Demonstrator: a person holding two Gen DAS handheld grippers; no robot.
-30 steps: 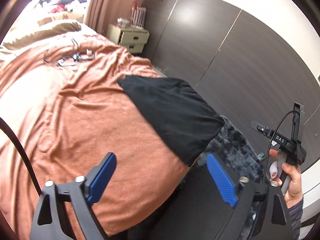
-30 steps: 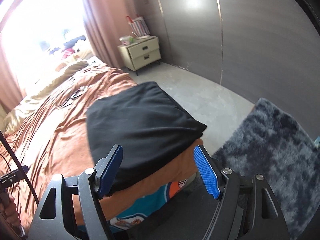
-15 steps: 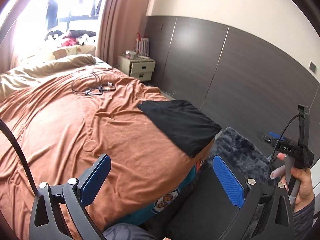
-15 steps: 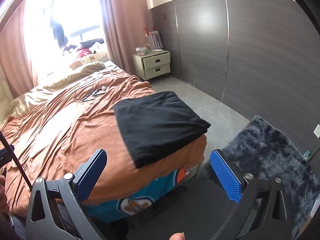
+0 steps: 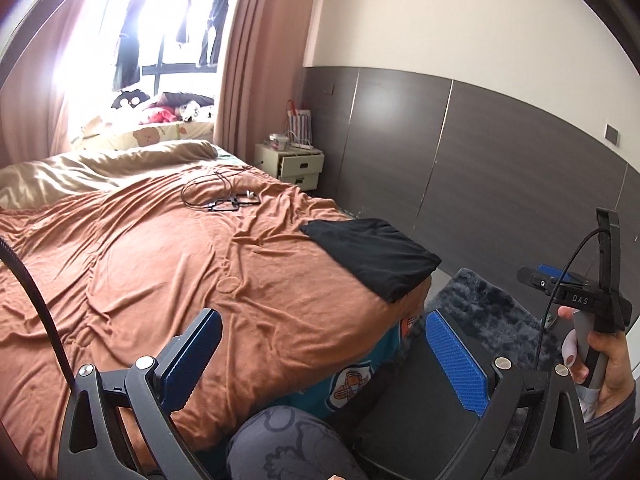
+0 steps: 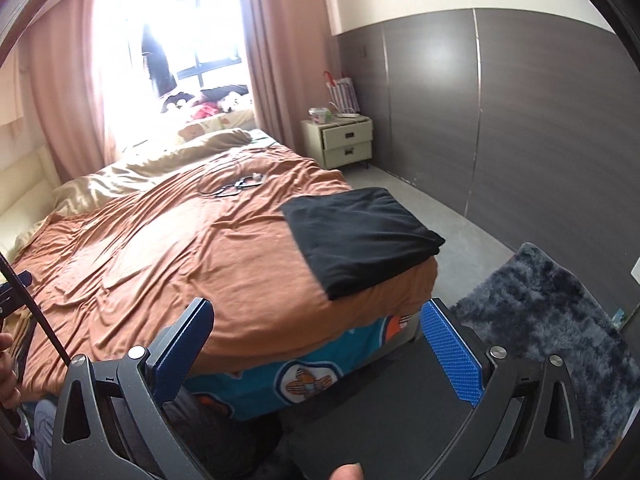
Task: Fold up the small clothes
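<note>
Your folded black cloth garment (image 6: 360, 240) lies flat in a neat rectangle on the rust-orange bedspread (image 5: 160, 272), at the bed's near corner on the side toward the dark grey panelled wall (image 6: 520, 120). Just below that corner, a teal printed sheet (image 6: 312, 380) shows under the bedspread's edge. Beyond it on the floor spreads a shaggy dark grey rug (image 6: 552, 320). Farther up the bed, a tangle of black cables (image 5: 224, 198) rests well apart from the garment, with a tan duvet (image 5: 100, 168) bunched near the window. A cream two-drawer bedside cabinet (image 6: 344, 142) stands by the pink curtain (image 6: 280, 60).

Your left gripper (image 5: 320, 356) and right gripper (image 6: 320, 348) both hang above the bed's foot with their blue-padded jaws spread wide and nothing between them. The garment sits ahead of both, apart from the fingers, nearer the right one. Nothing lies between jaws and garment but bare bedspread.
</note>
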